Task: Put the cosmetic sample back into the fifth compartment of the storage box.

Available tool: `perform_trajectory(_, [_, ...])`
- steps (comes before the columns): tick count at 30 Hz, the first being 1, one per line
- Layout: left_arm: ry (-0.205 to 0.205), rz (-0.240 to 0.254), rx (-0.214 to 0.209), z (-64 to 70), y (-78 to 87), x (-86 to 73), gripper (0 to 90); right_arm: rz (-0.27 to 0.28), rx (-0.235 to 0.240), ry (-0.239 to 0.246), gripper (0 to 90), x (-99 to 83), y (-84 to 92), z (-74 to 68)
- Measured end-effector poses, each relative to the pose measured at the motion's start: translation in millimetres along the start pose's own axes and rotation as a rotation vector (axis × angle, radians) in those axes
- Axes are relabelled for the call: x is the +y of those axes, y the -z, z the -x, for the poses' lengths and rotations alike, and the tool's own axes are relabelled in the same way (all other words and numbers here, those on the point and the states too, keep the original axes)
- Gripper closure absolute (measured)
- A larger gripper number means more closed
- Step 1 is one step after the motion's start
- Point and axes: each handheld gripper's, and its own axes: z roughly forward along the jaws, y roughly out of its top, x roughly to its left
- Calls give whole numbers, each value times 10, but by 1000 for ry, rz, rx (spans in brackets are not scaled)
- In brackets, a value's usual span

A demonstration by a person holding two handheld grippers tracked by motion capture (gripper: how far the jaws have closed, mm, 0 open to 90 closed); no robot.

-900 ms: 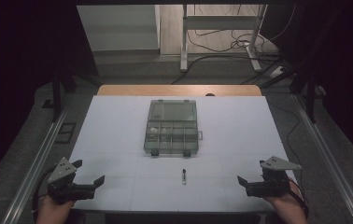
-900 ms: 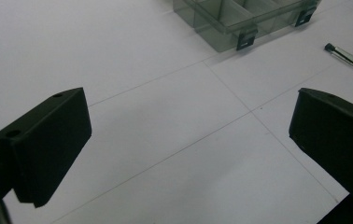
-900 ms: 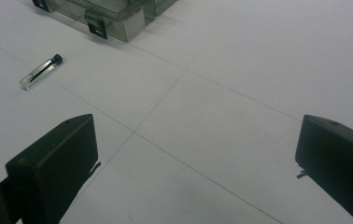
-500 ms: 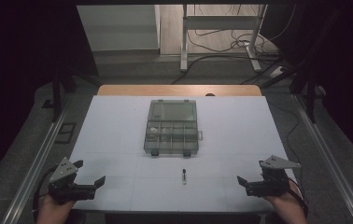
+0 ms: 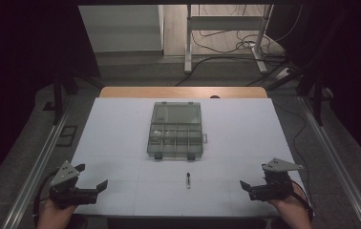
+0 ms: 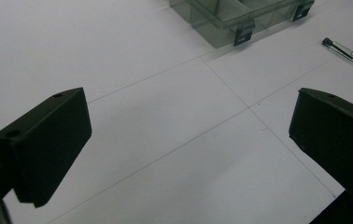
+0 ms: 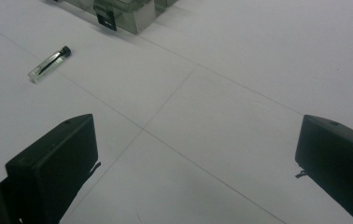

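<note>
one organizer box [image 5: 175, 130], one vial [image 5: 188, 179], two grippers

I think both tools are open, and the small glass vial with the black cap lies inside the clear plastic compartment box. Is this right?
Not quite. The small glass vial with the black cap lies on the white table, in front of the clear plastic compartment box, as the high view shows. Both the left tool and the right tool are open.

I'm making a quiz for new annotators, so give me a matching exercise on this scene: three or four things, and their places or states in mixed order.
Things:
1. compartment box
2. small vial
3. left gripper
4. right gripper

Places or states:
A. lying flat on the mat, near side of the box
B. open, near right corner
C. mid-table, clear lid shut
D. open, near left corner

Pairs: 1-C, 2-A, 3-D, 4-B
</note>
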Motion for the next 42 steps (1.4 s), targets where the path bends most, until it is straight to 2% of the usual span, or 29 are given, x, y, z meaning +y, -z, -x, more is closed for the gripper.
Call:
perform_trajectory(11, [-6,-1,-3,3,2,-1,0,-7,49,22,0,73,-85,-66])
perform_trajectory(28, [-9,0,-7,1,2,-1,0,2,78,42,0,190,-184,-155])
perform_trajectory(36, [-8,-3,-9,-2,-2,-1,0,-8,118,44,0,280,-266,-230])
perform_trajectory(42, [-9,-7,-8,0,-6,1,0,-19,124,58,0,331,-324,-267])
